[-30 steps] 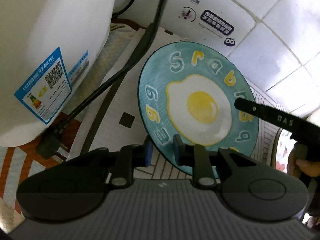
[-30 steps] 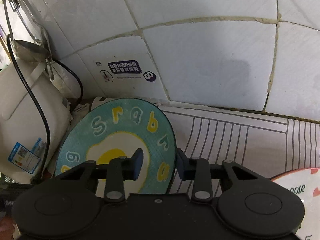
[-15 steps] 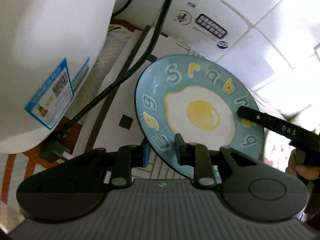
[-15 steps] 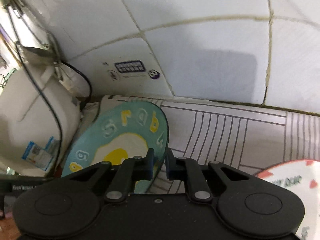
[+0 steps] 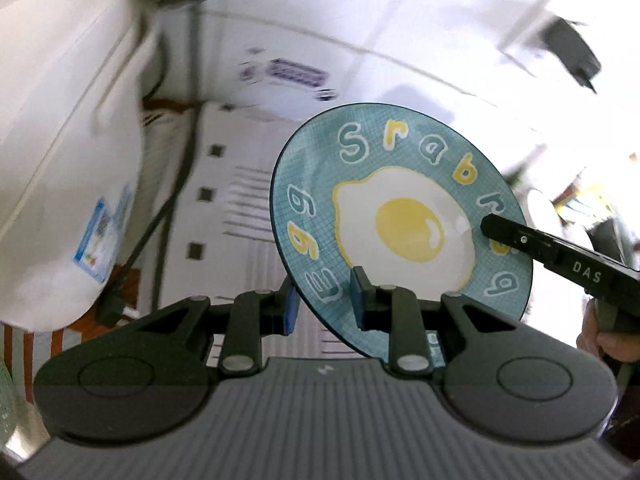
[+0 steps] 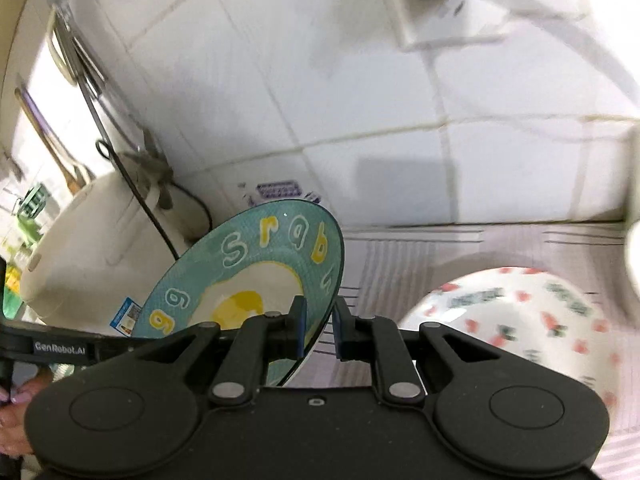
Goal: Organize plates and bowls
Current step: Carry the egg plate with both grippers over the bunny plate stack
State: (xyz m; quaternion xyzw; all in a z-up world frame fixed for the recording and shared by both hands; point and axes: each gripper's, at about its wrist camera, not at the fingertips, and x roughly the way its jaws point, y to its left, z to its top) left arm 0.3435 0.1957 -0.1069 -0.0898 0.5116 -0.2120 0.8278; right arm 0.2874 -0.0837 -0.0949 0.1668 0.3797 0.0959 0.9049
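Note:
A teal plate (image 5: 400,220) with a fried-egg picture and letters round its rim hangs tilted above the counter, held from two sides. My left gripper (image 5: 324,304) is shut on its near lower rim, one blue pad on each face. My right gripper (image 6: 319,330) grips the opposite edge of the plate (image 6: 248,272); its jaws are opening slightly, with the rim still between the pads. One black finger (image 5: 520,240) of the right gripper lies across the plate's right side in the left wrist view.
A white rice cooker (image 5: 60,160) with a black cord (image 5: 160,216) stands left of the plate, against the tiled wall (image 6: 360,80). A white dish with red strawberry prints (image 6: 520,320) lies on the striped mat (image 6: 400,252) to the right. A hand (image 5: 612,340) shows at the right edge.
The right gripper closed on the plate's edge. Both grippers then rose, lifting the plate off the mat and away from the cooker; the strawberry dish came further into the right wrist view.

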